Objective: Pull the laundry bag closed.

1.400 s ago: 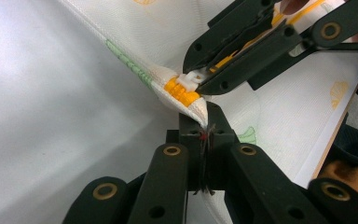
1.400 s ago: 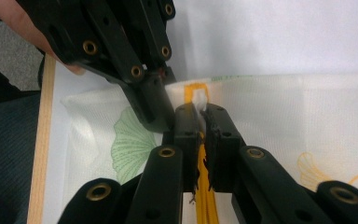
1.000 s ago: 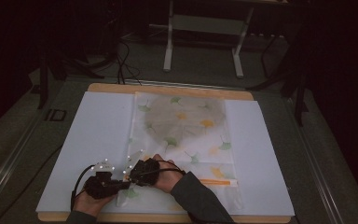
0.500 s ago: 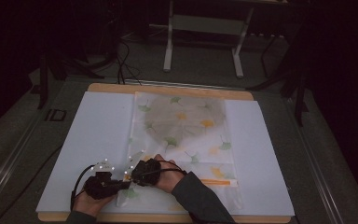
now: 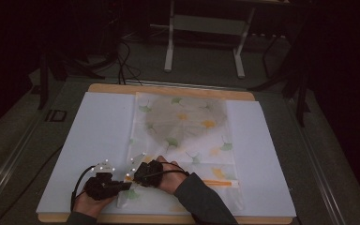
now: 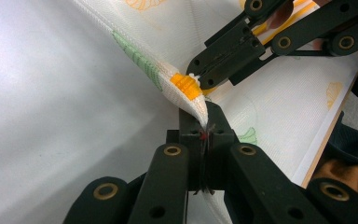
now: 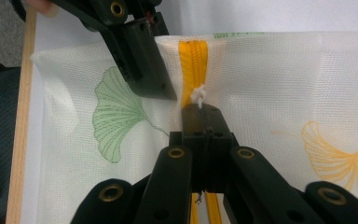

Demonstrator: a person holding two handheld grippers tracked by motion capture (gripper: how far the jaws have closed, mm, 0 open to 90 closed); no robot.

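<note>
Right gripper view shows the right gripper (image 7: 200, 114) pinching the white zip pull (image 7: 198, 95) on the mesh bag (image 5: 183, 131) at the near table edge; the left gripper (image 6: 204, 133) pinches the bag's corner. She should pull slowly along the yellow zip (image 7: 192, 60)

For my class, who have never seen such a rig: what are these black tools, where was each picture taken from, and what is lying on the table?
A person holds two hand tools with black jaws. The high view looks down on the table; the two gripper views come from cameras riding on the tools. On a white sheet lies a mesh bag printed with leaves, with a yellow zipper. The left gripper is shut on the bag's corner. The right gripper has just been closing, its jaws now at the white zipper pull.
</note>
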